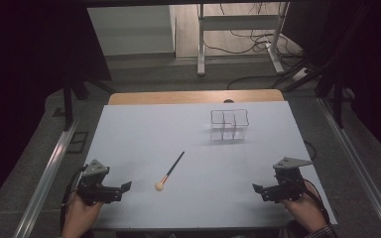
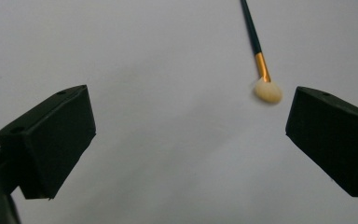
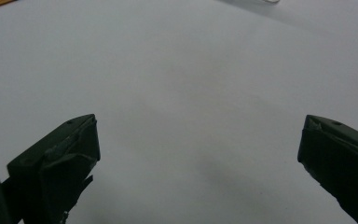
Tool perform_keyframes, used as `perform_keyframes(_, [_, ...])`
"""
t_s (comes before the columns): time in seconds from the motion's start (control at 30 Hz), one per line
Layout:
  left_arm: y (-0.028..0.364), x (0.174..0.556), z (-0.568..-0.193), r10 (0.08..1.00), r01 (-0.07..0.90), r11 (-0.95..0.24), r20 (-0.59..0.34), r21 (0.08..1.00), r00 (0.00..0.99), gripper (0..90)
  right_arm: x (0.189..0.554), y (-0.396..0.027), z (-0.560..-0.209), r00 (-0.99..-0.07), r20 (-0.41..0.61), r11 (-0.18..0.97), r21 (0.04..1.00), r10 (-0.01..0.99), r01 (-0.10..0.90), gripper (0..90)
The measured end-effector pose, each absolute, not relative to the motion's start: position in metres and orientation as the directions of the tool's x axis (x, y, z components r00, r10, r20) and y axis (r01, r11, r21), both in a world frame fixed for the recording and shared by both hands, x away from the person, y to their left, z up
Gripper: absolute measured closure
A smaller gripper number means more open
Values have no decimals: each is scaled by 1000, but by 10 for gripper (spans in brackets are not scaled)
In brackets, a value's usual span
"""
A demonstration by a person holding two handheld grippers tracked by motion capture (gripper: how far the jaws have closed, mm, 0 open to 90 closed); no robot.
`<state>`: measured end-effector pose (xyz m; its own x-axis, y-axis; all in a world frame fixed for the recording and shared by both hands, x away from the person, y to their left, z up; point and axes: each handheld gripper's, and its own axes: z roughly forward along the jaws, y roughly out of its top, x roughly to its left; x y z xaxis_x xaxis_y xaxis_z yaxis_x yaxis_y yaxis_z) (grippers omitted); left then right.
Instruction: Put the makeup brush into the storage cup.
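The makeup brush (image 1: 169,172) lay flat on the white table (image 1: 144,134), between the two grippers and nearer to the left one.

Its pale soft head pointed toward the person and its dark handle pointed away, toward the clear divided box (image 1: 229,124), which stood well apart at the far right. The left gripper (image 1: 124,187) rested near the front edge with jaws wide apart and nothing between them; the brush head was just ahead of its jaw. The right gripper (image 1: 256,188) also had its jaws wide apart and empty, over bare table.
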<state>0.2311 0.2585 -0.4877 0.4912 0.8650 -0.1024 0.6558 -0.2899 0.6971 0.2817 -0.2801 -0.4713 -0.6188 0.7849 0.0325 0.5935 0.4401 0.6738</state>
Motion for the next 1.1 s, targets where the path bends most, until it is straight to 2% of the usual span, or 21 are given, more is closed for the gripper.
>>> perform_keyframes(0.7, [258,232,-489,862,667,-268,-136,695,488,0,283,-277,-474,-639,27,460,671,769,581,0])
perform_keyframes(1.1, [254,233,-487,861,670,-310,-100,674,498,6,283,-275,-474,-651,24,475,663,759,578,0])
